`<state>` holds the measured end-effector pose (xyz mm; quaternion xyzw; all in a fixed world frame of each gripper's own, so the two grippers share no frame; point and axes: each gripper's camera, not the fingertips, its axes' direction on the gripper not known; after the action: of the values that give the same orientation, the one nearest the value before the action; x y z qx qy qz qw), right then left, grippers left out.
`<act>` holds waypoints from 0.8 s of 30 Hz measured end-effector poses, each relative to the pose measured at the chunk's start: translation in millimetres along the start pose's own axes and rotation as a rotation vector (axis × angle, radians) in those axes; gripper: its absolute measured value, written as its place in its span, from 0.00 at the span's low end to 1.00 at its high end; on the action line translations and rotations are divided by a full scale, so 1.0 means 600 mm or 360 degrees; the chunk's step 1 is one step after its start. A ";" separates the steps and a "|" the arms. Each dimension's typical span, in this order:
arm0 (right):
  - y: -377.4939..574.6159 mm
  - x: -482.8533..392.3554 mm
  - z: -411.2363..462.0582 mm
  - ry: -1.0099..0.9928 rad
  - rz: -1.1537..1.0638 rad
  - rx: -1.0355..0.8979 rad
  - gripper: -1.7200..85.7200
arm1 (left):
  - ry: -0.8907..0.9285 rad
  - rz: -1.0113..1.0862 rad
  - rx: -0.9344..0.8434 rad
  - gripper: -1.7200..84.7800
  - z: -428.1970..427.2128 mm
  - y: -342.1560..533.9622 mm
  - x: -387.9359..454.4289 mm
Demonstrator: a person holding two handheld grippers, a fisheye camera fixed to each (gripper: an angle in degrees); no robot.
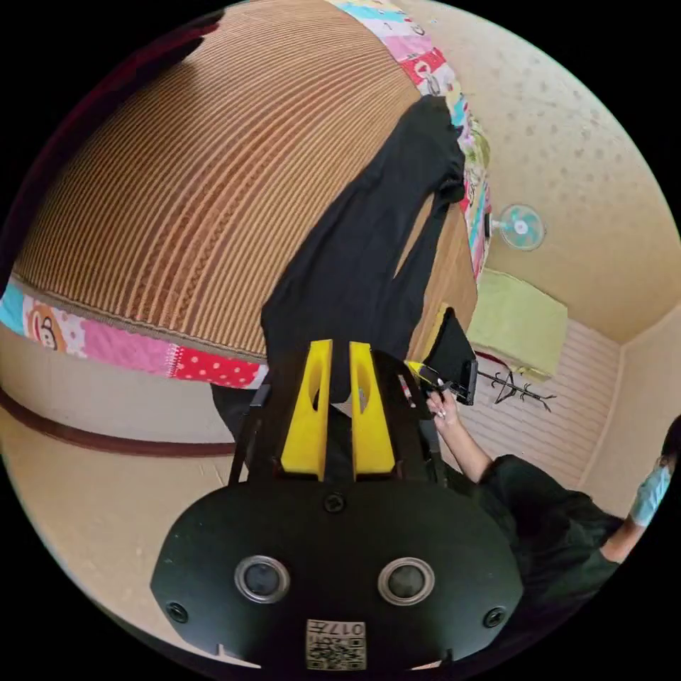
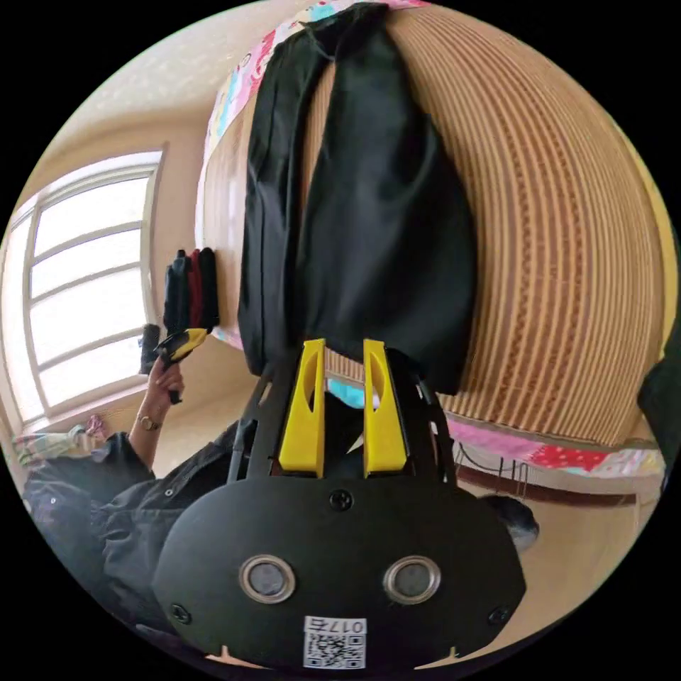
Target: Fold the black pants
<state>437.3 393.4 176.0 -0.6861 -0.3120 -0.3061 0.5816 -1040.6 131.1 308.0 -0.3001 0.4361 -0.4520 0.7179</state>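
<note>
The black pants (image 1: pixel 369 241) lie lengthwise on a woven mat (image 1: pixel 177 198) that covers the bed, legs pointing away from me. My left gripper (image 1: pixel 339 355) is shut on the near end of the pants, with black cloth pinched between its yellow jaws. In the right gripper view the pants (image 2: pixel 383 234) spread from the far edge of the mat (image 2: pixel 567 248) down to my right gripper (image 2: pixel 344 351), whose jaws close on the near hem. A hand holds the right gripper (image 1: pixel 433 372) in the left gripper view. In the right gripper view another hand holds the left gripper (image 2: pixel 181 344).
A patchwork border (image 1: pixel 142 347) runs along the bed's edge, with bare floor below it. A person in dark clothes (image 1: pixel 546 511) stands beside the bed. A wall fan (image 1: pixel 521 227), a green cloth (image 1: pixel 521 319) and a coat stand (image 1: pixel 518 390) sit behind. A window (image 2: pixel 78 284) lights that side.
</note>
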 end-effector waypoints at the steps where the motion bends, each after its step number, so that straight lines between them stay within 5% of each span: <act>1: 0.010 0.022 -0.021 0.0175 0.0089 0.0044 0.14 | -0.0024 0.0151 -0.0051 0.10 0.055 0.002 0.043; 10: 0.056 0.019 -0.034 0.0278 -0.0016 -0.0103 0.17 | -0.0586 0.0756 -0.0377 0.12 0.490 -0.085 0.175; 15: 0.098 0.002 -0.025 0.0153 0.0067 -0.0072 0.11 | -0.1000 0.0873 -0.0421 0.07 0.587 -0.057 0.182; 18: 0.100 0.009 -0.045 -0.0127 0.0128 -0.0090 0.07 | -0.1126 0.0767 -0.0588 0.05 0.630 -0.043 0.186; 22: 0.148 0.029 -0.121 -0.0889 -0.0100 -0.0015 0.06 | -0.1018 0.0775 -0.0616 0.02 0.625 -0.020 0.201; 24: 0.178 0.038 -0.136 -0.0876 -0.0133 -0.0071 0.05 | -0.0905 0.0738 -0.0534 0.02 0.587 -0.006 0.211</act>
<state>530.1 300.6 140.0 -0.7426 -0.4795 -0.1386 0.4466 -699.2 27.4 420.7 -0.4198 0.3441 -0.0994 0.8339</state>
